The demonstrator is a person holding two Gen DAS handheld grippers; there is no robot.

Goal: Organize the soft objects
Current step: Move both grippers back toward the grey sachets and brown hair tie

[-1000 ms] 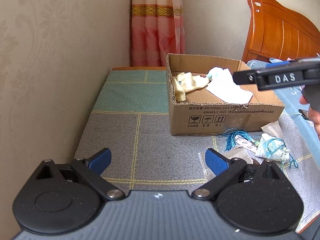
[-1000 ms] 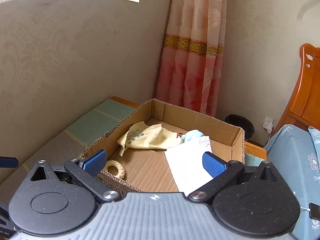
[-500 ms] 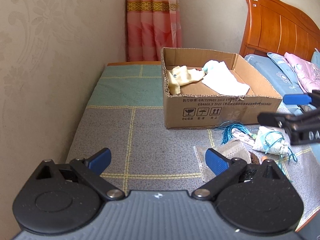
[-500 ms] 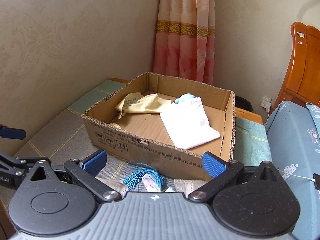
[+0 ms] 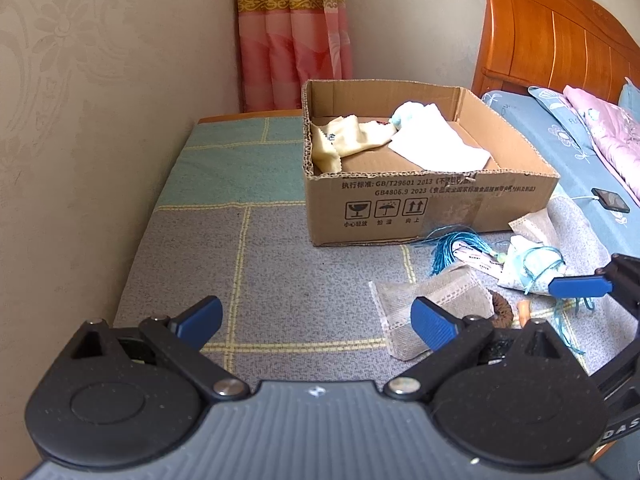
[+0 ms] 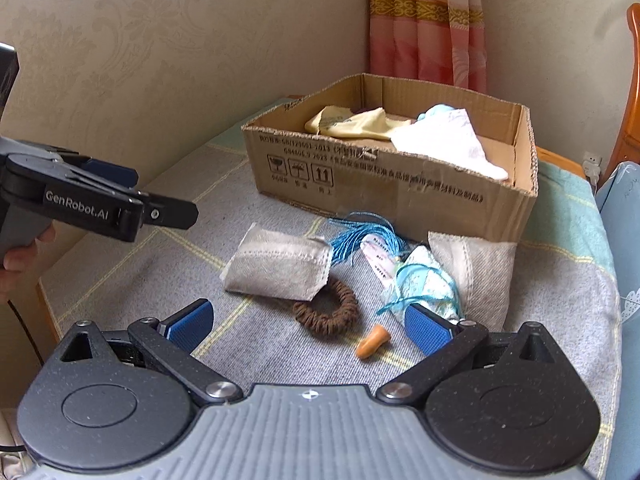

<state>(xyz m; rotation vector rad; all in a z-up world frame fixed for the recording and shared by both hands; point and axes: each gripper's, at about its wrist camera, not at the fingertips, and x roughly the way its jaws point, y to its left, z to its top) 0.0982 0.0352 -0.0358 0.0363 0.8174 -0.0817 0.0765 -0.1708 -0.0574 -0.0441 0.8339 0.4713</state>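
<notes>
Left gripper (image 5: 316,316) jaws released, empty, over bare surface (image 5: 304,280). Grey pouch (image 6: 278,266) left of pile; brown hair tie (image 6: 326,314) touching it. Blue tassel (image 6: 360,236), orange earplug (image 6: 373,342) near. Right gripper (image 6: 308,322) jaws released, empty. Box (image 6: 400,192) behind holds yellow cloth (image 6: 360,124), white cloth (image 6: 444,144).

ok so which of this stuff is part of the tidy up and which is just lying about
Job: box, yellow cloth, white cloth, two grey pouches, scrunchie, tassel, blue sachet, earplug.

Lying about: phone, curtain, headboard.
</notes>
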